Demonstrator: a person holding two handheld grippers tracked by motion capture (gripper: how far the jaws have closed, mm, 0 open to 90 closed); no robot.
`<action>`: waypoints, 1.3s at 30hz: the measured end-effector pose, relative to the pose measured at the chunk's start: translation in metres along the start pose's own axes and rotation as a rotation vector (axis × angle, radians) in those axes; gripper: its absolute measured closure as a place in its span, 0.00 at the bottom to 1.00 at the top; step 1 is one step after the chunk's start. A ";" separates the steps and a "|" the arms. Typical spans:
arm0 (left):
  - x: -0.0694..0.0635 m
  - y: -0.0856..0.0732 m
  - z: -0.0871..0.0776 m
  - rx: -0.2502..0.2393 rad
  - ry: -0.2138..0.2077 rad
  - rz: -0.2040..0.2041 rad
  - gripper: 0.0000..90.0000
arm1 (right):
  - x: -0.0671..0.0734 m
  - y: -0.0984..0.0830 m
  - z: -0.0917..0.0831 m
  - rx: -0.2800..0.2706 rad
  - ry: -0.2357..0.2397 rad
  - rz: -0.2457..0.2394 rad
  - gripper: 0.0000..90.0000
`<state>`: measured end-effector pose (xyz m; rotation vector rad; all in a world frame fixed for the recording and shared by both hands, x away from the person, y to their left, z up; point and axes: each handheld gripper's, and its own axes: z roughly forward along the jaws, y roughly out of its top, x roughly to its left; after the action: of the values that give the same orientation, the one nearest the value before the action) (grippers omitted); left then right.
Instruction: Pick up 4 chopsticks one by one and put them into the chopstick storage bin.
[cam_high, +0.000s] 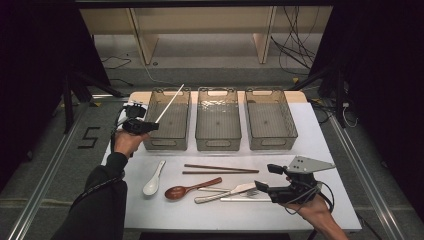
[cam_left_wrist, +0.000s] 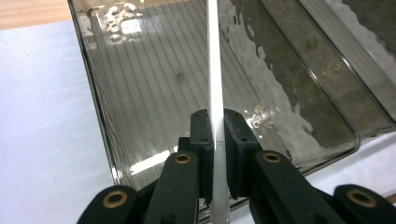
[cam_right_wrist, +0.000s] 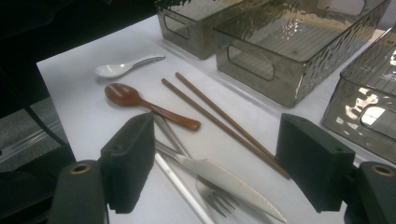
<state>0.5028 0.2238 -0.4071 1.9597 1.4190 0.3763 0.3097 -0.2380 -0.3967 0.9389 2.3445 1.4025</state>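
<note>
left gripper (cam_high: 150, 126) level, clamping white chopstick (cam_high: 170, 103)

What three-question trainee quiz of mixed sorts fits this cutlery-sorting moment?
1. True or false: the left gripper is shut on a white chopstick.
2. Which bin is the chopstick over? A left bin B middle bin C right bin
3. Fill in: the right gripper hangs ____ over the knife and fork.

Key: 1 true; 2 A; 3 open
</note>
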 end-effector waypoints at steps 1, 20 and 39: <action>0.000 0.000 0.001 0.004 0.003 0.002 0.92 | 0.000 0.000 0.000 -0.002 0.002 -0.002 0.32; -0.028 -0.006 -0.025 -0.052 -0.144 0.006 0.38 | 0.002 0.000 0.001 0.014 0.022 -0.015 0.33; -0.083 -0.054 -0.061 -0.137 -0.294 0.222 0.20 | 0.005 0.000 0.022 0.258 0.035 -0.116 0.35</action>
<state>0.3974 0.1788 -0.3861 1.9714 0.9700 0.2629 0.3171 -0.2198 -0.4070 0.8302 2.6051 1.1005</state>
